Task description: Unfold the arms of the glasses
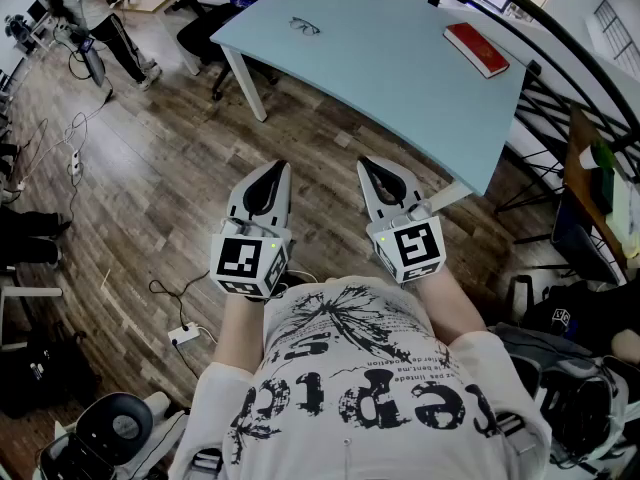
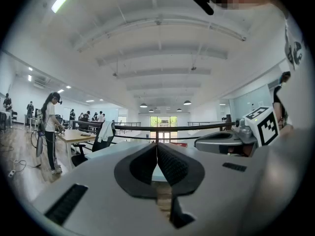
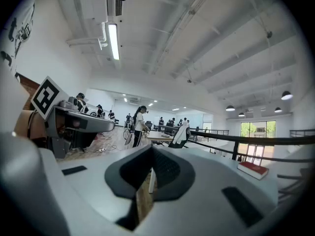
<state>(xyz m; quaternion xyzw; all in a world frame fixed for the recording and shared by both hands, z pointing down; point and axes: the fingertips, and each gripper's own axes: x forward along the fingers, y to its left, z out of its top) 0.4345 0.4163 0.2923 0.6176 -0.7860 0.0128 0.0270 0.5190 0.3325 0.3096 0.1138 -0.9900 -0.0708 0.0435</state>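
Glasses (image 1: 305,26) lie on the far left part of a pale blue table (image 1: 400,78), near its back edge. They are too small in the head view to tell how their arms are set. A red book (image 1: 477,49) rests on the same tabletop, well apart from them toward the right corner.

Both grippers are held level over the wooden floor (image 1: 150,198), side by side in front of the person's chest and well short of the table. The left gripper (image 1: 274,171) has its jaws pressed together with nothing between them; its own view shows the ribbed pads (image 2: 170,163) meeting at the tip. The right gripper (image 1: 371,165) is likewise closed and empty, its pads (image 3: 165,168) meeting in its own view, where the book also shows off to the right.

A dark office chair (image 1: 215,23) stands behind the table's left end. Another person (image 1: 95,8) stands further off at upper left. A white power strip (image 1: 183,335) lies on the floor near the wearer's left side.
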